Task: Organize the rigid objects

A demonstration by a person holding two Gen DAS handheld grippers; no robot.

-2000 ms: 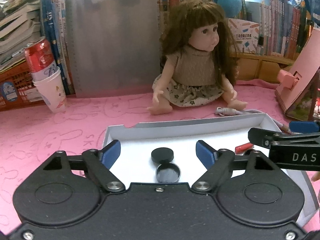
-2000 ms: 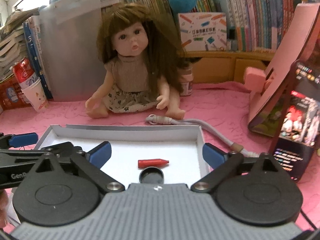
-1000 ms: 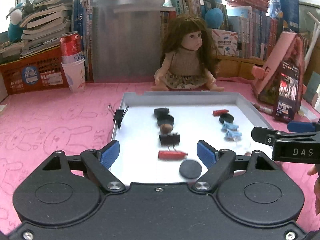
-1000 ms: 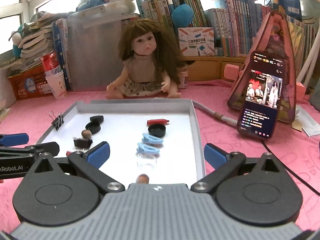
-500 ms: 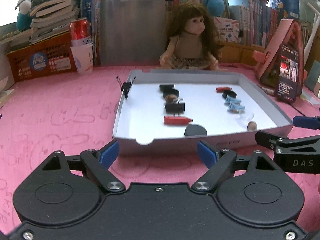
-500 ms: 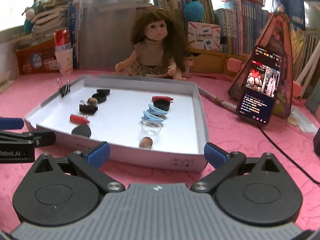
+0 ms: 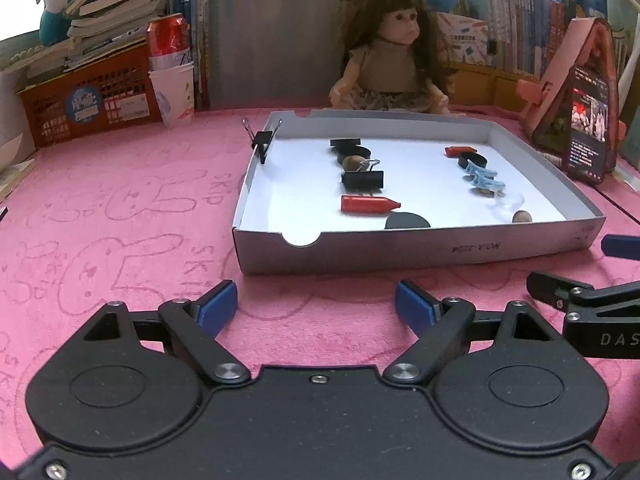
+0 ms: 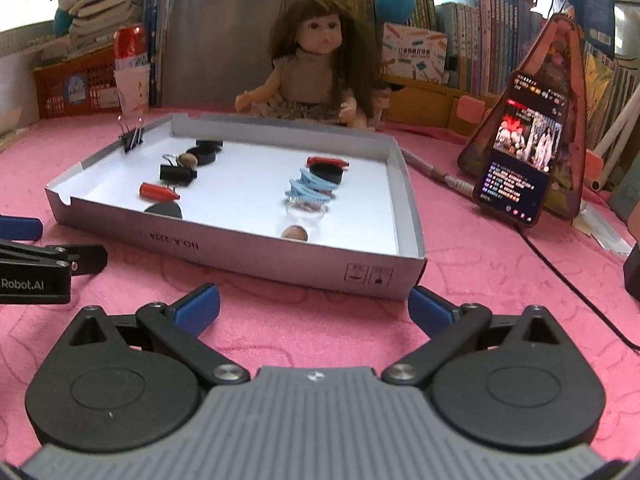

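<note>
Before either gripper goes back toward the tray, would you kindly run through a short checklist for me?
1. Left gripper empty, open: ok.
2. Right gripper empty, open: ok.
3. Both grippers outside the tray, over the pink cloth: ok.
4. Two rows of small items inside the tray; red cap lies free: ok.
5. Binder clip sits on the tray's left wall, not inside: not ok.
6. Whether sorting is finished: cannot tell.

"DAS" on the right gripper (image 7: 592, 280); "Robot.AI" on the left gripper (image 8: 48, 248); "SKIP" on the pink mat (image 7: 120, 200).
</note>
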